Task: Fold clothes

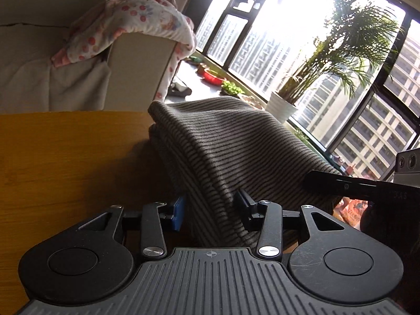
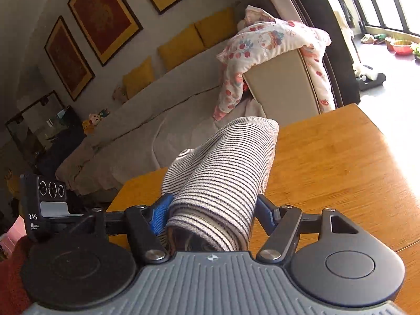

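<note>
A grey garment with thin dark stripes (image 1: 210,144) is held up over the wooden table (image 1: 65,157), bunched in thick folds. My left gripper (image 1: 210,210) is shut on one bunched end of it. My right gripper (image 2: 212,212) is shut on the other end of the striped garment (image 2: 223,168), which bulges forward between the fingers above the table (image 2: 328,170). The right gripper's fingers (image 1: 341,186) show at the right edge of the left wrist view, against the cloth.
A beige sofa (image 2: 183,110) with a floral blanket (image 2: 275,42) over its arm stands behind the table. A potted palm (image 1: 328,60) and red bowls (image 1: 210,74) stand by the big window. The left device (image 2: 44,204) shows at the left of the right wrist view.
</note>
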